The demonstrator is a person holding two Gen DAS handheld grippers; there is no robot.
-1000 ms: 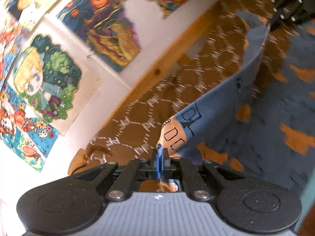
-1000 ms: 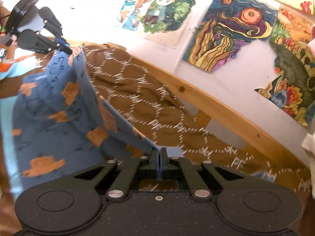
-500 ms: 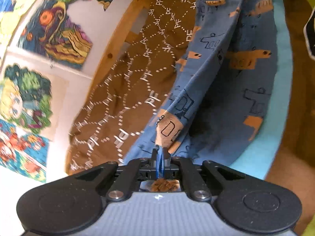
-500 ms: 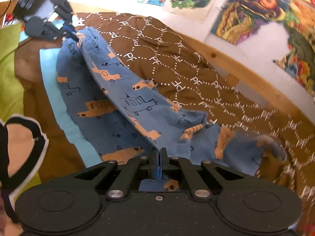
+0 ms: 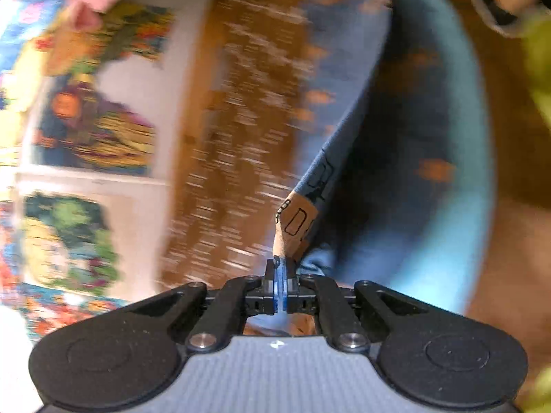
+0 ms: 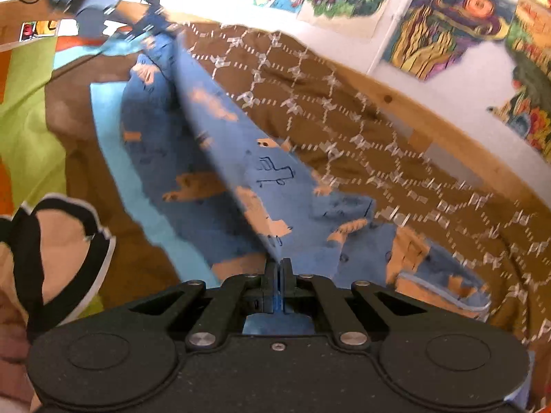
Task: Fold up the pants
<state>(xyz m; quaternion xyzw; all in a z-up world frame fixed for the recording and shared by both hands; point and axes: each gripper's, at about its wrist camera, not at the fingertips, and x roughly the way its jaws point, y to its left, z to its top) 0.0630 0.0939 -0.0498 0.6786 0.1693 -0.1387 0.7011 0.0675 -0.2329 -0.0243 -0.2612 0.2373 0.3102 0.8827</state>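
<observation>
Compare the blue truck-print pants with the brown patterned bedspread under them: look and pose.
The blue truck-print pants carry orange and outlined vehicle shapes; the brown patterned bedspread carries a white hexagon grid.
The pants are partly lifted, one edge stretched taut between the left claw and the right claw; the bedspread lies spread out, ungripped.
The pants cover only part of the bed; the bedspread reaches to the wooden rail.
Both are soft fabric.

White wall (image 6: 458, 79) with colourful posters (image 6: 444, 24); wooden bed rail (image 6: 413, 110); brown patterned bedspread (image 6: 344, 130)
</observation>
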